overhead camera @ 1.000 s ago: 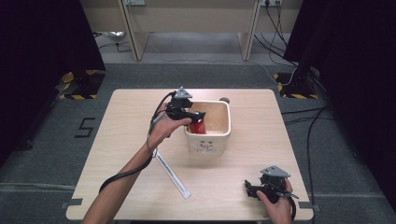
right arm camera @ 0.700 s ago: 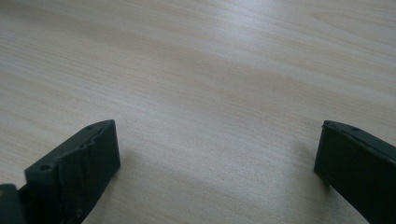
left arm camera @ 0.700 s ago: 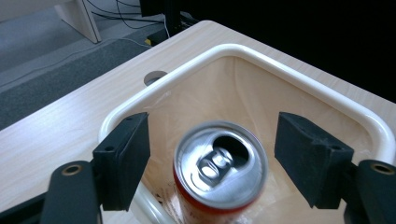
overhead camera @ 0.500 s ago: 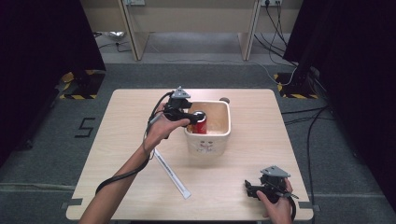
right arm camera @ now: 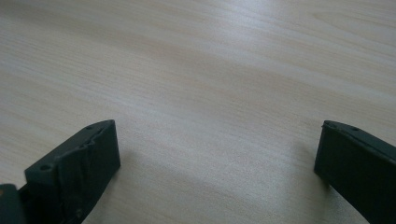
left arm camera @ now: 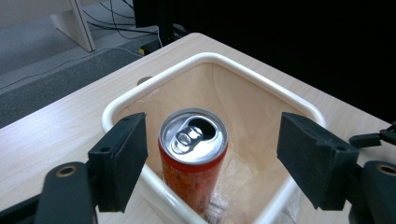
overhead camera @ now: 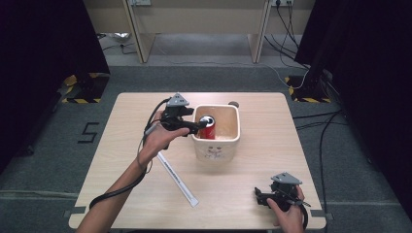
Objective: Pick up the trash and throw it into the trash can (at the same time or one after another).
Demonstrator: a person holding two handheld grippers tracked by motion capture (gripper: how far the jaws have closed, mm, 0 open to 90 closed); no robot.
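The right gripper (overhead camera: 262, 198) rests near the table's (overhead camera: 311, 145) front edge, jaws wide with only bare wood between them, holding nothing. Further in, a white stick (overhead camera: 177, 178) lies slantwise on the tabletop, just beside the left forearm. Beyond that, the left gripper (left arm camera: 210, 154) hangs at the bin's (overhead camera: 235, 138) near rim, jaws spread well apart and just opening a little further; the red can (left arm camera: 194, 156) stands upright between them inside the bin, against the near wall, and neither pad touches it, so it looks let go. My worry is the pull-back: the left-hand pad sits just beside the can and right over the rim, so a sideways drag could tip the can or catch the rim and shove the light bin. Lifting straight away seems safer. There is plenty of bare table left of the bin for the hand to go, though the trailing cable (overhead camera: 116, 191) could sweep the stick toward the front edge.
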